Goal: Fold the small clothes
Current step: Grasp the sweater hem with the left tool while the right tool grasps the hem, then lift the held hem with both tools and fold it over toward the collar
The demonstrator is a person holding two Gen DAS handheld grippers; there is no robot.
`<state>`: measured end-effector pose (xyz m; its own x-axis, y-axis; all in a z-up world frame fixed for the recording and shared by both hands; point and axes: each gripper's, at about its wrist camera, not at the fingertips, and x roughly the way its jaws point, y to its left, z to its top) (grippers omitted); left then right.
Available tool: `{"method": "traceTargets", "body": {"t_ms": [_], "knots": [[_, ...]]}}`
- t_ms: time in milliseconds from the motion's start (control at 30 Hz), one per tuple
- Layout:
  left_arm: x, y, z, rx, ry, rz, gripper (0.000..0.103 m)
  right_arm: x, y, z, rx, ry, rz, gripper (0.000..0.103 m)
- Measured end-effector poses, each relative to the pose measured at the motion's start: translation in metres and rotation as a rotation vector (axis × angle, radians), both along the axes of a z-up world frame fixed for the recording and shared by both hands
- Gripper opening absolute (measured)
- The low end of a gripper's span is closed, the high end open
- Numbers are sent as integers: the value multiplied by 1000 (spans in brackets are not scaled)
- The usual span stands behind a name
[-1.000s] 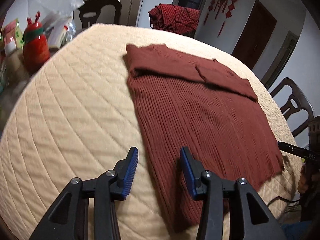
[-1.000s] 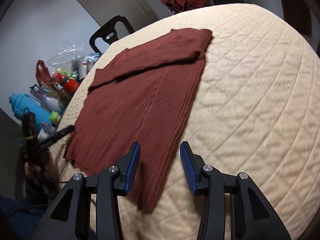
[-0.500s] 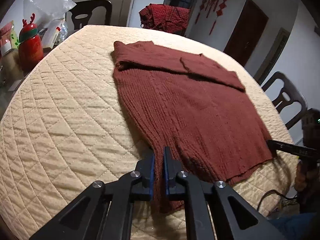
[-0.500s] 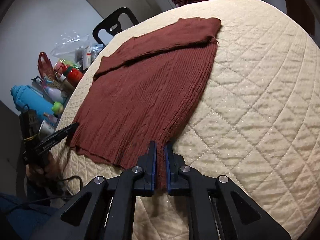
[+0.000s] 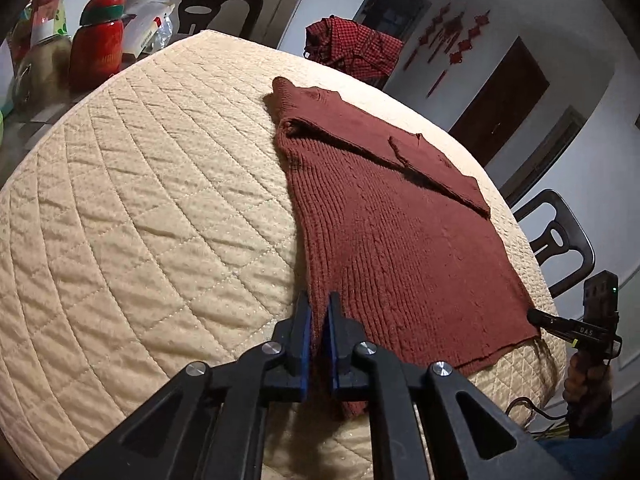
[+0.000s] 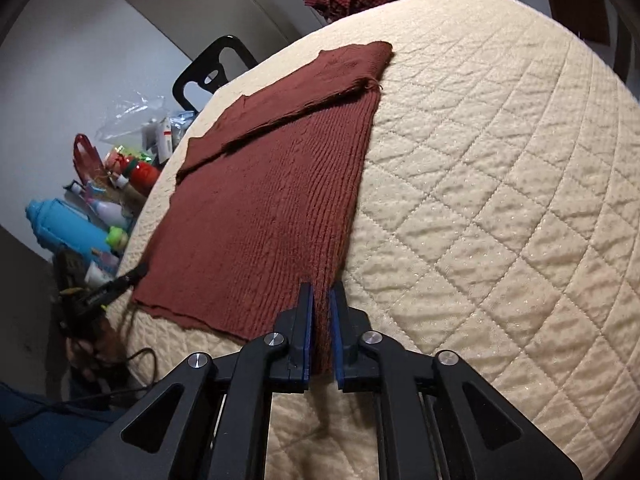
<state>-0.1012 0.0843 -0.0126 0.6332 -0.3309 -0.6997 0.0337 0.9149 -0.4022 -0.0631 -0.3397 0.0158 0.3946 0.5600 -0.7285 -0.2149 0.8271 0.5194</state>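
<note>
A dark red ribbed sweater [image 5: 400, 240] lies flat on the cream quilted table cover [image 5: 140, 220], its sleeves folded across the far end. My left gripper [image 5: 320, 300] is shut on the near left corner of the hem, with fabric pinched between the blue pads. In the right wrist view the same sweater [image 6: 272, 208] runs away from my right gripper [image 6: 321, 290], which pinches the near right hem corner. Its jaws are opening a little, with the fabric still between the pads. Each view shows the other gripper at the opposite hem corner, held by a hand.
A red checked garment [image 5: 352, 48] hangs over a chair beyond the table. Bottles and packets, among them a red reindeer-capped jar [image 5: 98, 44] and a blue bottle [image 6: 60, 224], crowd the left side. A dark chair [image 5: 560, 240] stands at the right edge. The quilted cover [image 6: 480, 200] spreads wide to the right.
Both grippers stood open over the hem corners, then closed on the fabric. Since then both have shifted a little, and the hem corners are drawn up between the pads.
</note>
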Motion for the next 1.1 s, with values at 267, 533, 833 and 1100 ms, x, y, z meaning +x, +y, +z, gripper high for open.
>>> {"method": "traceTargets", "body": {"t_ms": [267,533,833,1100], "knots": [[-2,-11,5,-14,-6,-33,45,-5,6,3,22,5,42,28],[2,-18,5,15,-21,-35,45,1,9,-1,70,7,39,28],[-1,-21,3,93,-23,4,23,-4,14,-2,44,-5,51,13],[-3,-7,9,-18,-29,9,8,-8,9,9,76,-43,55,8]]}}
